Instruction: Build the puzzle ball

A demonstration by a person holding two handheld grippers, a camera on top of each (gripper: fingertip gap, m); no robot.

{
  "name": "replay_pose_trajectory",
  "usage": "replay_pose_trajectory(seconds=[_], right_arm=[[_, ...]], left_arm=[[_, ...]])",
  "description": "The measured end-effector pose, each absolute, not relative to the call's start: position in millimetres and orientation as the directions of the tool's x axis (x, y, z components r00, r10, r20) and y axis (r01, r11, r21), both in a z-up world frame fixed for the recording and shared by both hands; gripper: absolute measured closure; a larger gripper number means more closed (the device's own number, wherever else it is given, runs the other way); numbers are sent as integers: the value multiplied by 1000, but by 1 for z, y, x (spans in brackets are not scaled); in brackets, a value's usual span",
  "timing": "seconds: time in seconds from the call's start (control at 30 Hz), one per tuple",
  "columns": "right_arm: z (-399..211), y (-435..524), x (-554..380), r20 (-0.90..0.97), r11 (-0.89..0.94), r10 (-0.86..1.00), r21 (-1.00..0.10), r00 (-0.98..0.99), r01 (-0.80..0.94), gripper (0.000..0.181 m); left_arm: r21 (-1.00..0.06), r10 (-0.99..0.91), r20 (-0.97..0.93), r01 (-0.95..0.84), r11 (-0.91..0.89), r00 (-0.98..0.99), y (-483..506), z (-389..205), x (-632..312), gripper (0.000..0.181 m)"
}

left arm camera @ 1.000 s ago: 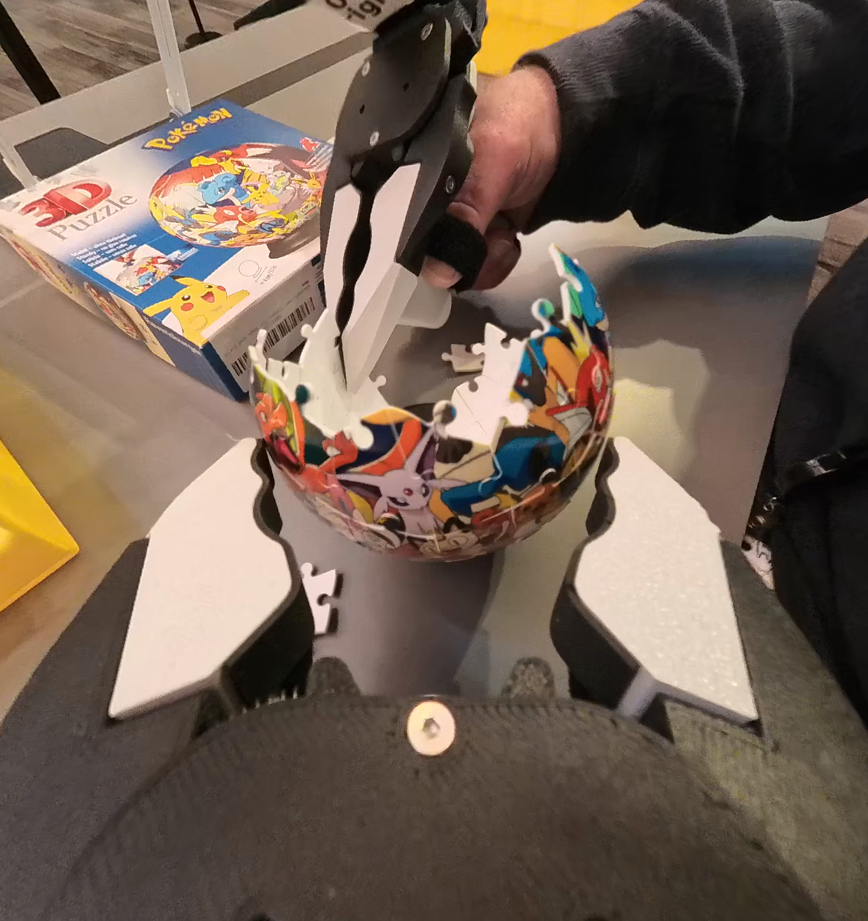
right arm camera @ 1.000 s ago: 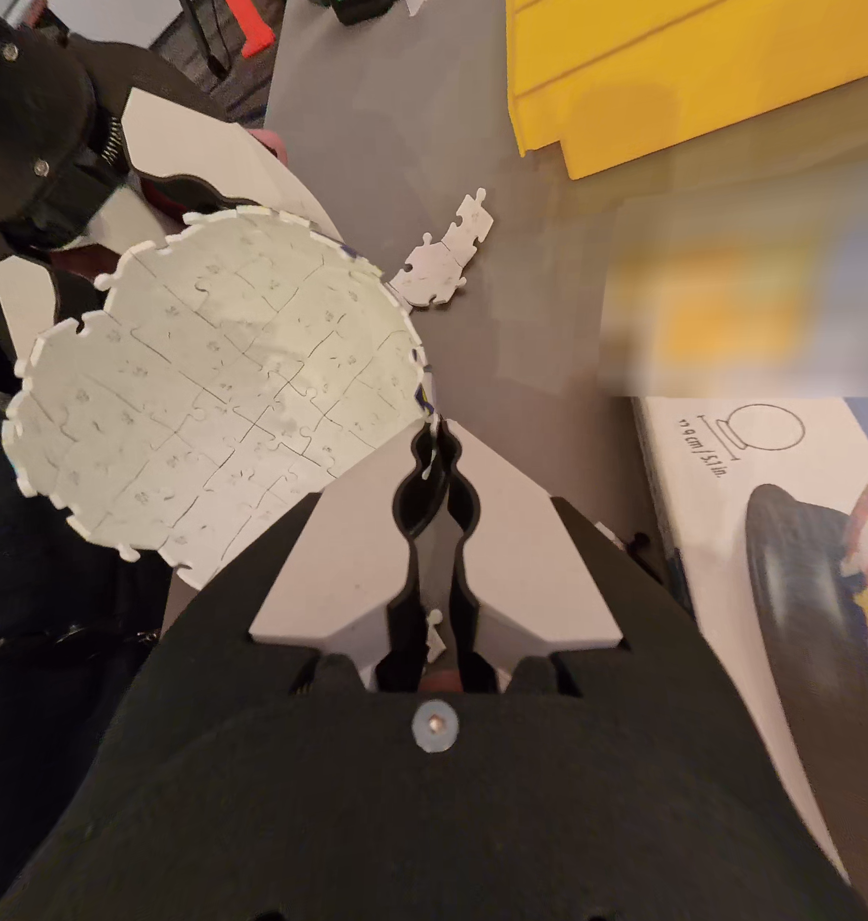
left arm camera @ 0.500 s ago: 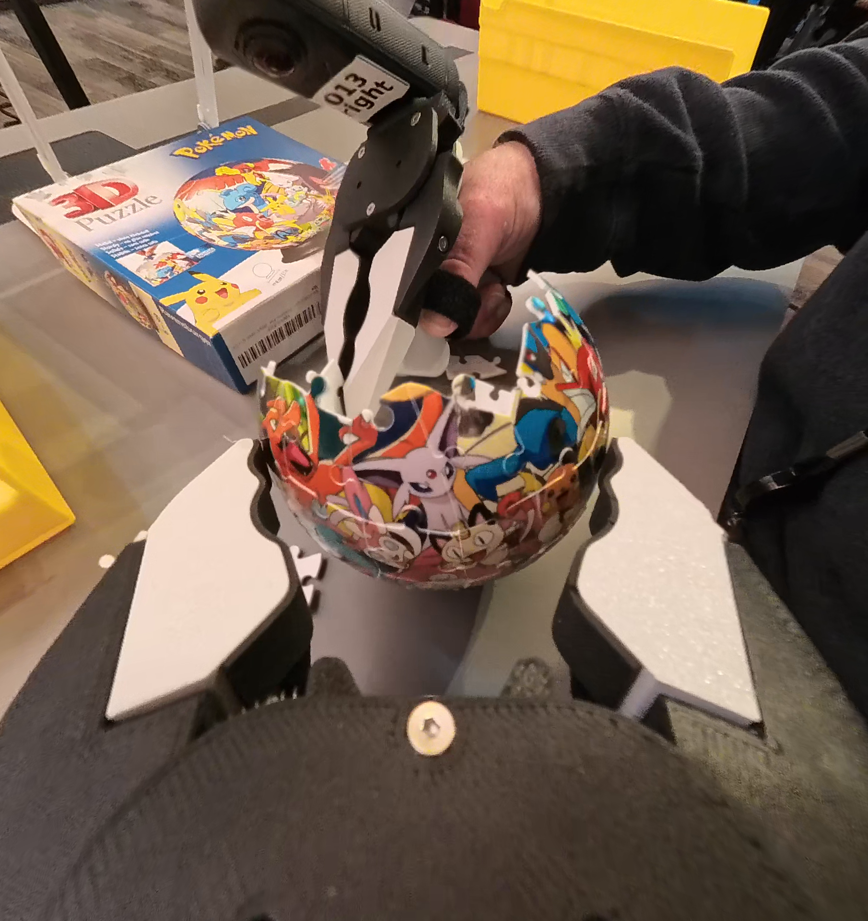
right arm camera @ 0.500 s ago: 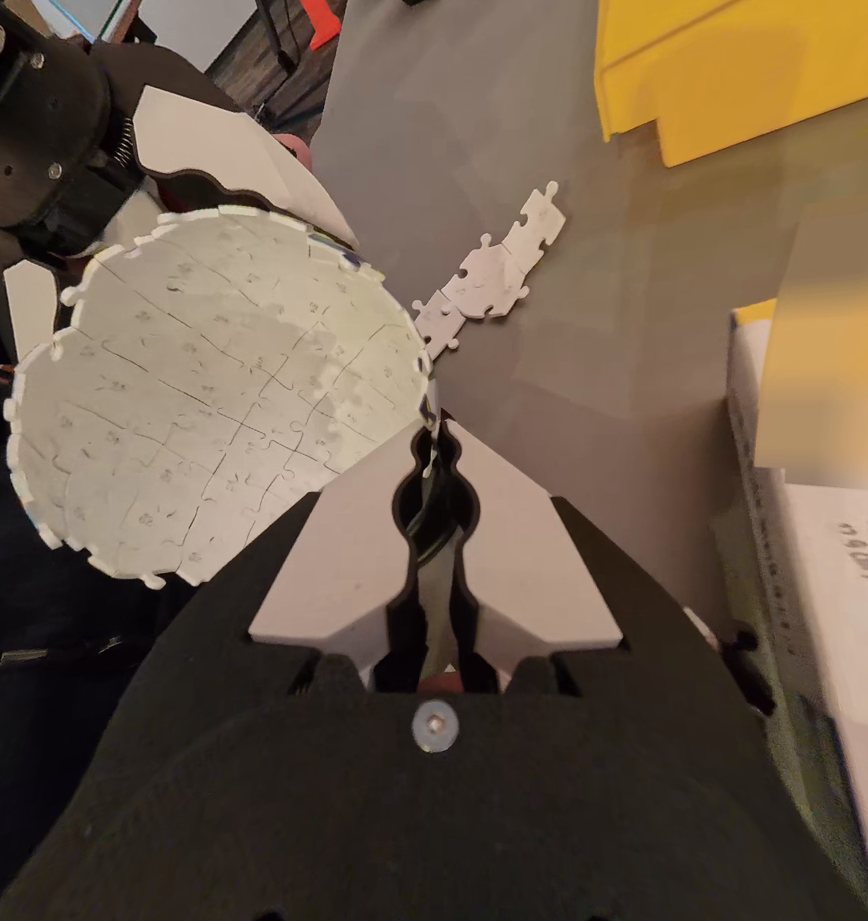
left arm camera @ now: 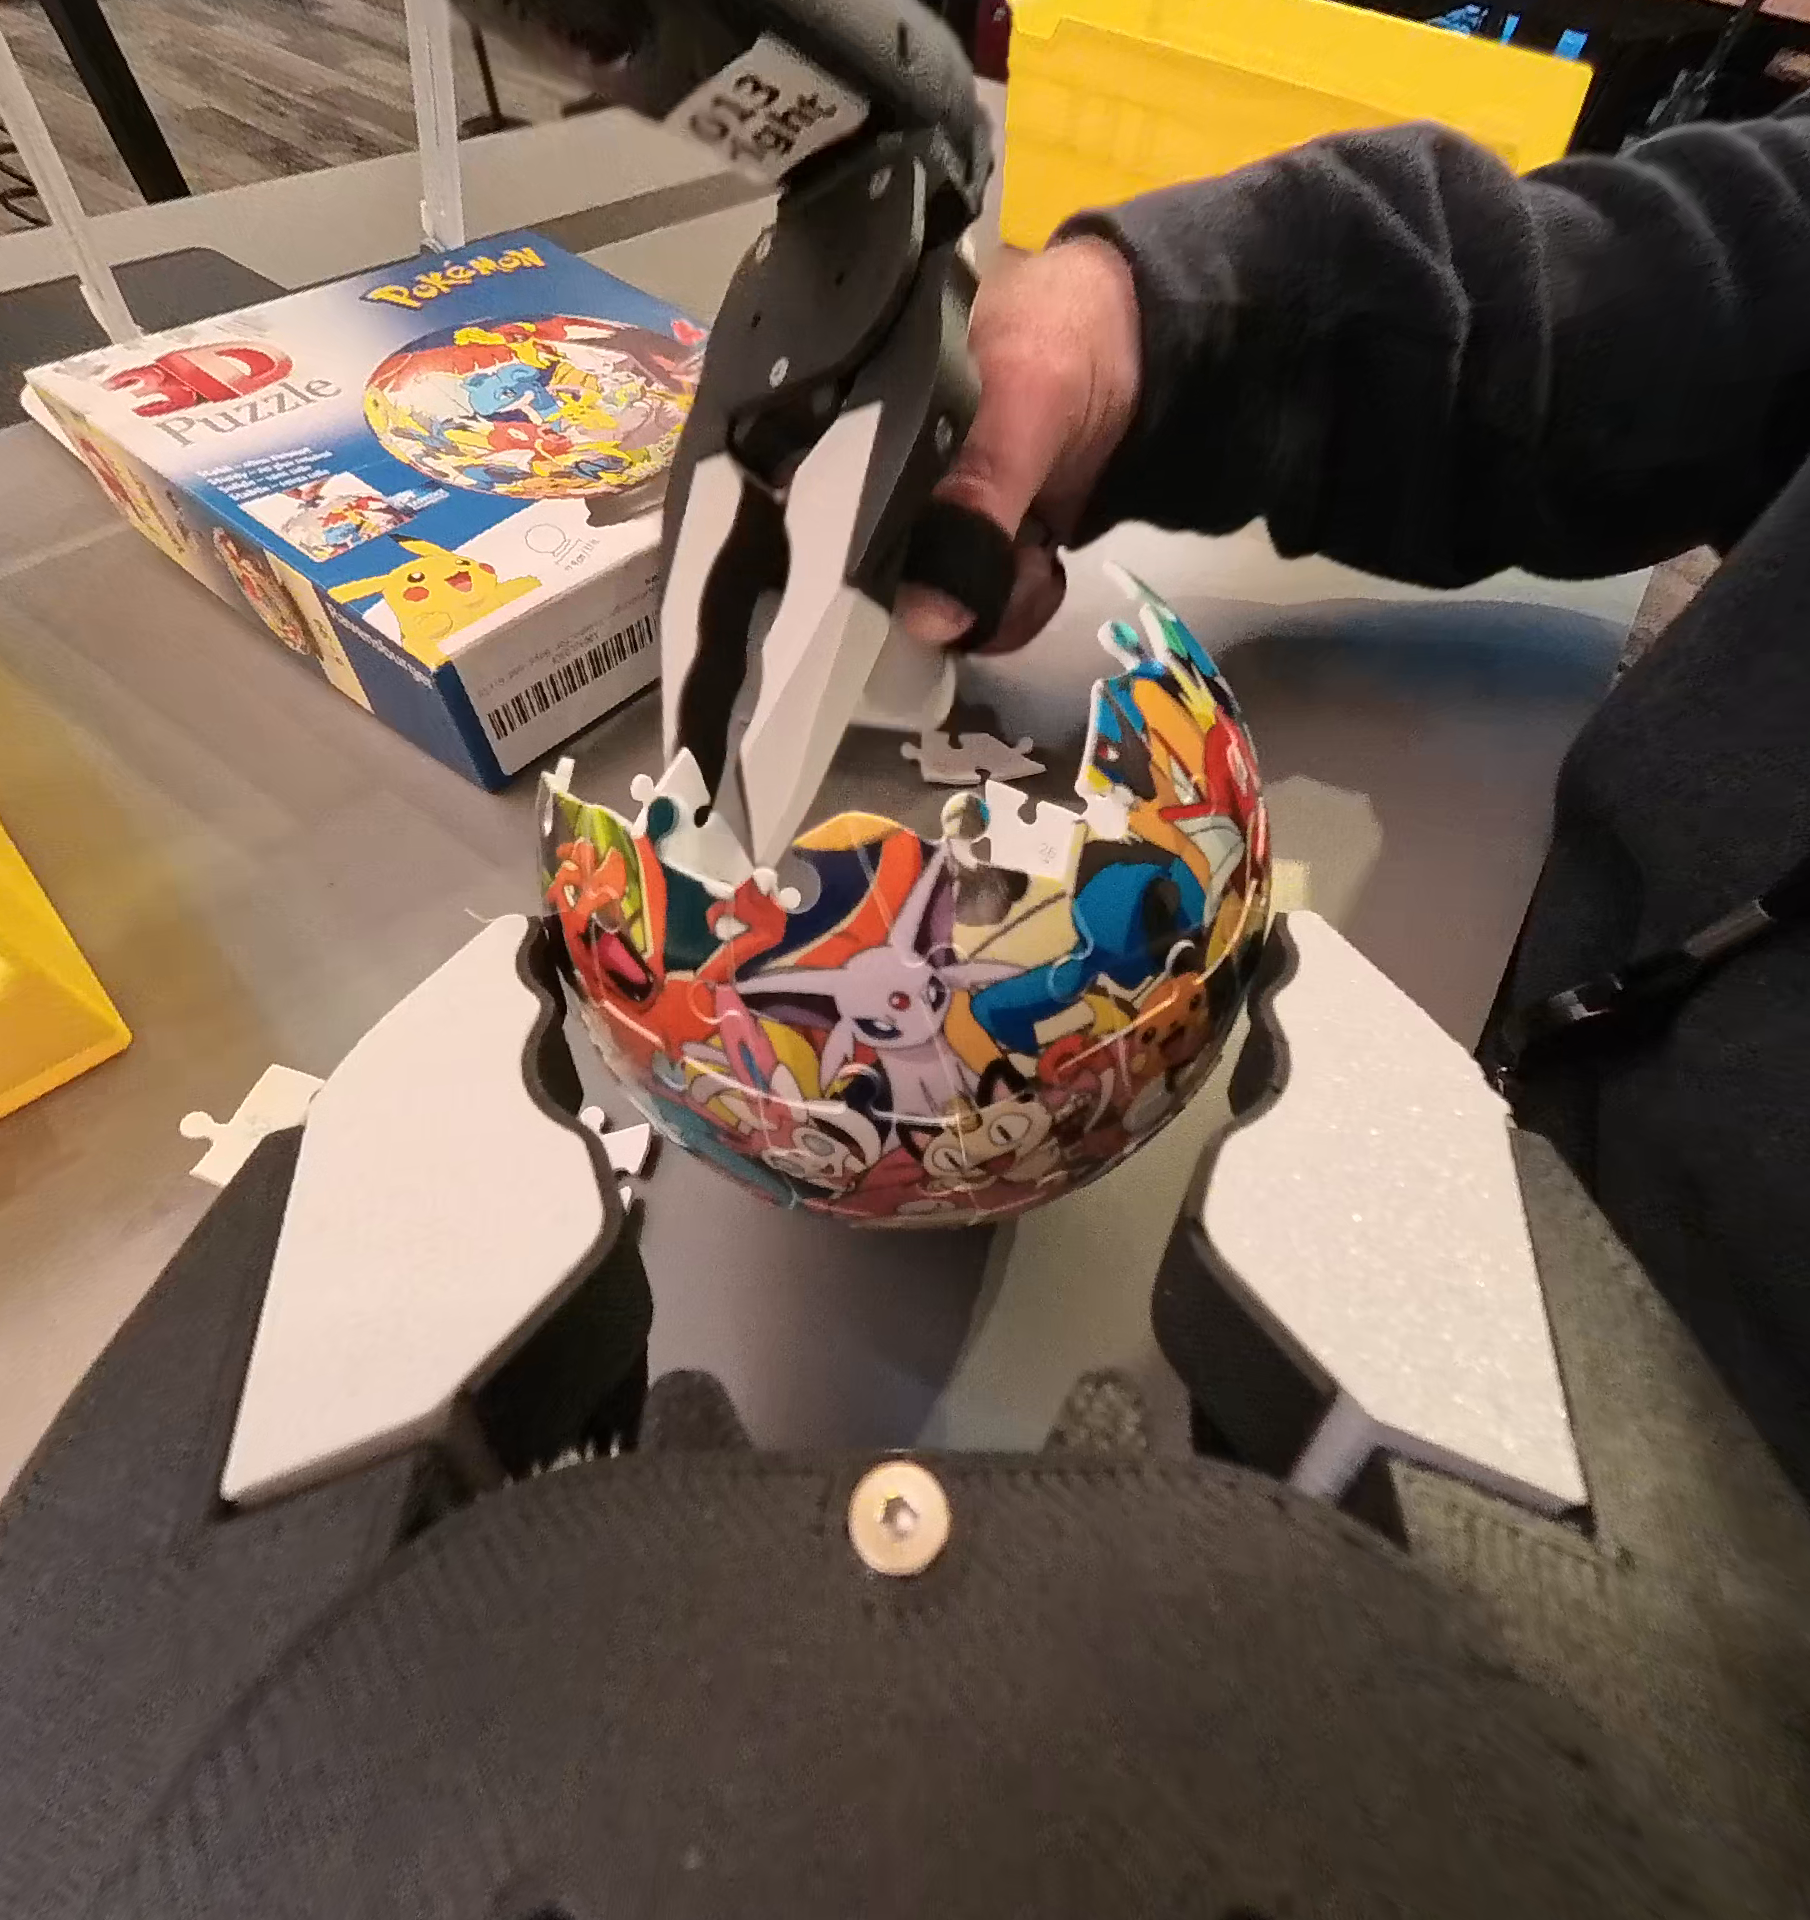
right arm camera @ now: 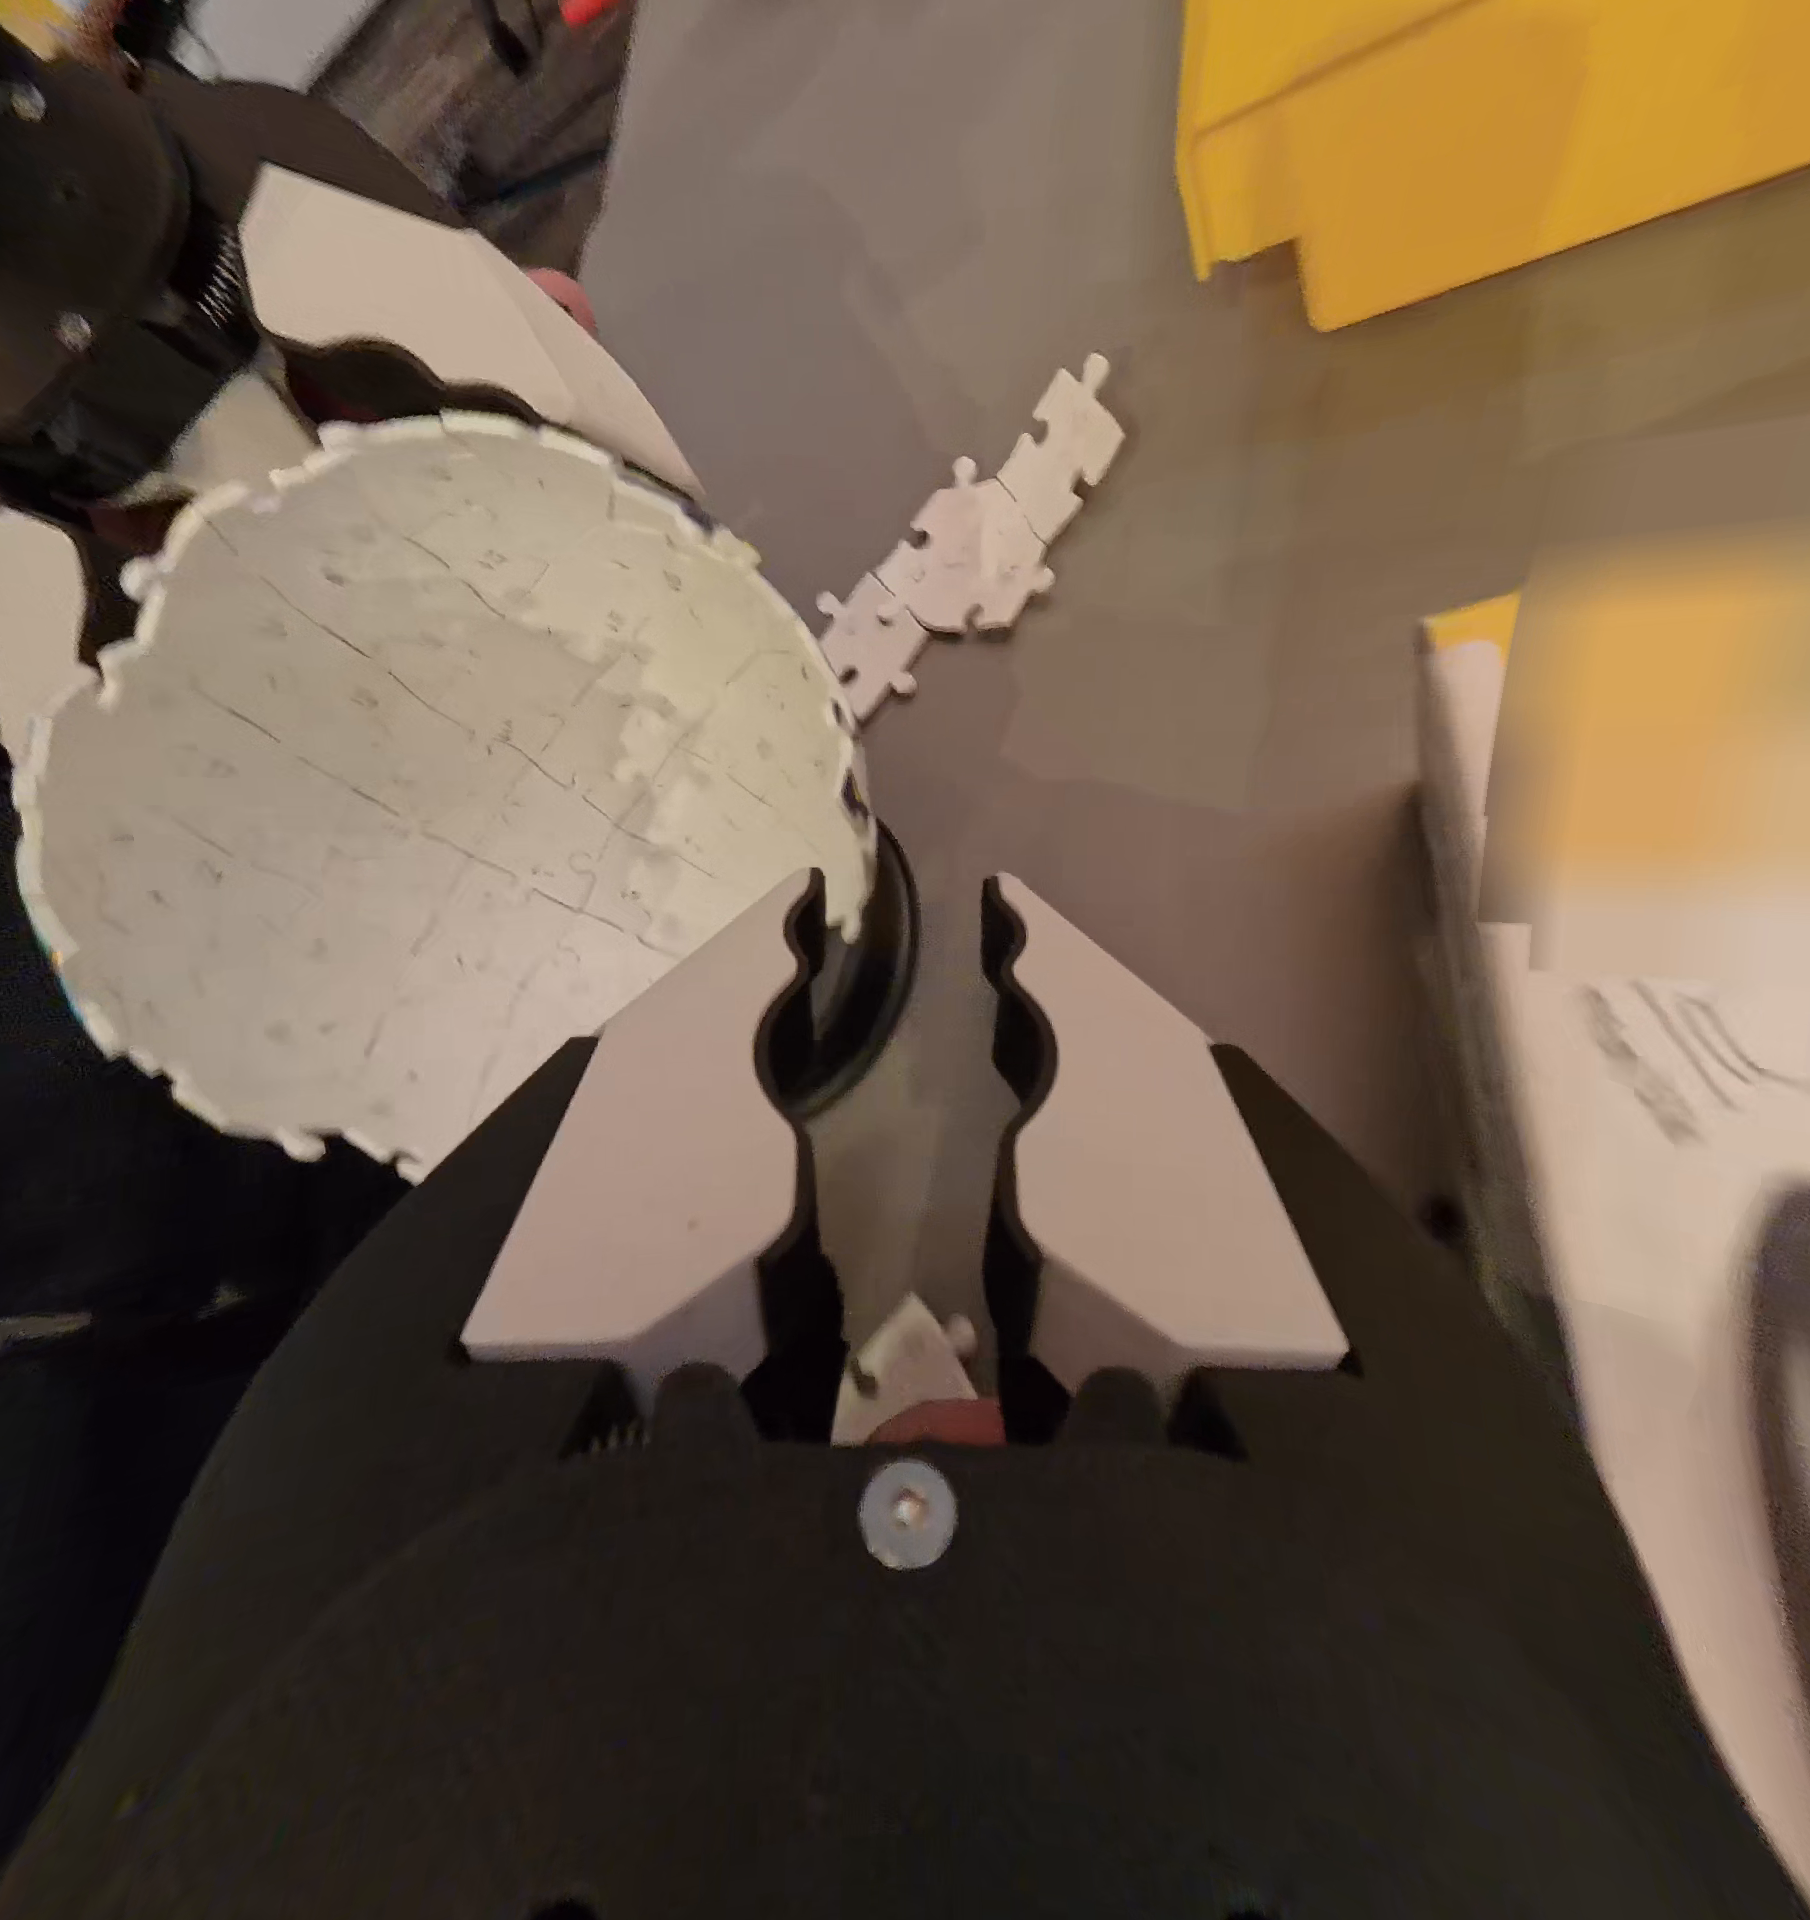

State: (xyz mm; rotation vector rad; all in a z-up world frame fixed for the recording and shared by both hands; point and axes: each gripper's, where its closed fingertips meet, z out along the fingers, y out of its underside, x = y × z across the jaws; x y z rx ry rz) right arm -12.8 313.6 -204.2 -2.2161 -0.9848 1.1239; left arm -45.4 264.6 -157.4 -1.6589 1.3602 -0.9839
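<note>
On a smooth grey desk (left arm camera: 205, 790), a half-built puzzle ball (left arm camera: 911, 1018) sits as an open bowl of bright cartoon pieces with a jagged rim. The left hand-held gripper (left arm camera: 906, 1049) has its white fingers (left arm camera: 433, 1195) spread wide on either side of the bowl, close against it; whether they press it cannot be told. The right hand-held gripper (left arm camera: 719, 831), held by a hand (left arm camera: 1046, 436) in a dark sleeve, points down at the bowl's far left rim, its tips slightly parted.

Behind the ball lies a blue puzzle box (left arm camera: 381, 457) printed with a picture of the finished sphere. Yellow bins (left arm camera: 1265, 114) stand at the desk's far edge and at its left side, and wood-look flooring shows beyond.

The left wrist view alone shows the painted outside of the ball and a loose white piece (left arm camera: 246, 1117) on the desk by the left finger. The right wrist view looks down into the pale, unprinted inside (seams between pieces visible) (right arm camera: 413, 790). There the right hand-held gripper's own fingers (right arm camera: 901, 883) stand apart, holding nothing, and a strip of joined white pieces (right arm camera: 974, 551) lies on the desk just beyond the bowl.
</note>
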Motion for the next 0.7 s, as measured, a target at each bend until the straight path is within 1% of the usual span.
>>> replay_pose_trajectory(seconds=[0.1,0.2,0.27,0.4,0.53,0.7], right_arm=[[-201,307,17,-383,-579,807,-659,448,480,143],[-200,287,45,-299,-520,849,-622,436,585,144],[-211,274,63,-240,-504,858,-563,454,655,144],[-224,257,63,-182,-480,869,-536,460,694,146],[-232,265,64,-91,-475,851,-552,517,685,162],[-232,269,63,-118,-512,819,-592,562,622,176]], left_arm=[[-906,-987,93,-400,-139,133,265,-158,-46,59],[-906,-987,93,-399,-138,131,265,-158,-45,59],[-905,-988,88,-403,-134,130,264,-158,-46,59],[-906,-988,87,-403,-133,130,264,-158,-45,58],[-905,-988,81,-405,-127,129,264,-158,-44,58],[-907,-988,80,-402,-126,129,264,-158,-44,58]])
